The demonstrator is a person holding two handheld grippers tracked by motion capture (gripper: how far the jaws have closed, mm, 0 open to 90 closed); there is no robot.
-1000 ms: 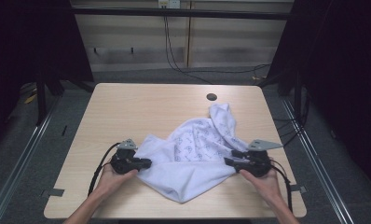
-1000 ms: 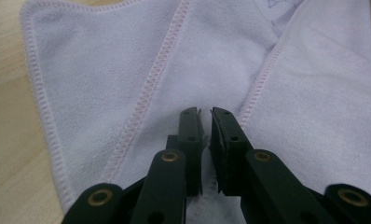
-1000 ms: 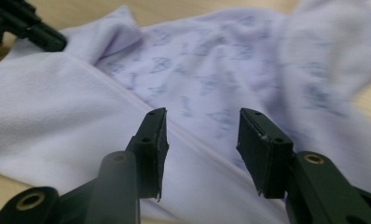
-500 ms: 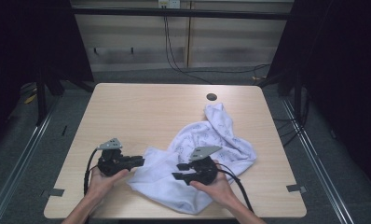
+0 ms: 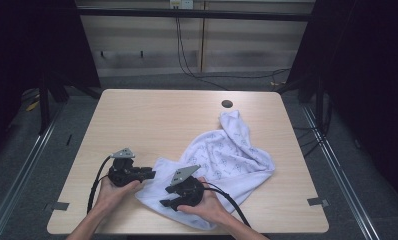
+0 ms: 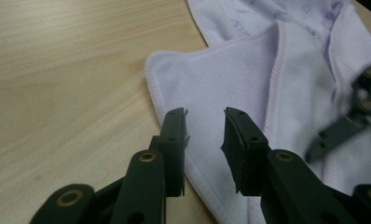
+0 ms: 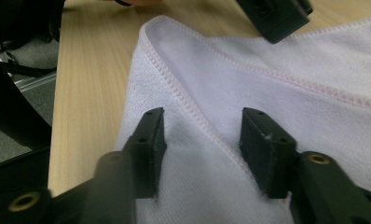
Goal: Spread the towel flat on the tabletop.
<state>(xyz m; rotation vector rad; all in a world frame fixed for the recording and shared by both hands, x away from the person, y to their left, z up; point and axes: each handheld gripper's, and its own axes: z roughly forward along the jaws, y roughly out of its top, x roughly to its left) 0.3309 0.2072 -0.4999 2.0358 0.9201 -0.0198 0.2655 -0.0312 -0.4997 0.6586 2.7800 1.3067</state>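
White cotton with a pale printed pattern, the cloth (image 5: pixel 222 162) lies crumpled on the right half of the wooden table (image 5: pixel 152 120), with one tail reaching up toward the dark round hole (image 5: pixel 227 104) near the far edge and a flatter flap spread toward the person. The left gripper (image 5: pixel 149 173) sits just at the left border of this flap. In the left gripper view its jaws have just been opening and stand apart above the stitched hem (image 6: pixel 211 46), pressing on nothing. The right gripper (image 5: pixel 168 204) rests over the near part of the cloth, and in the right gripper view its jaws are also apart, with a seam (image 7: pixel 174 88) running between them but not pinched; they have moved a little wider in this last moment. I judge the cloth to be light, soft and limp, so it will fold and sag wherever it is not supported, and it will drag on the wood rather than slide cleanly. A thick hemmed edge or a corner seems the best place to take hold, because there the layers are firm enough for the pads and a single layer can be separated. Gripping in the middle would probably gather several layers together.
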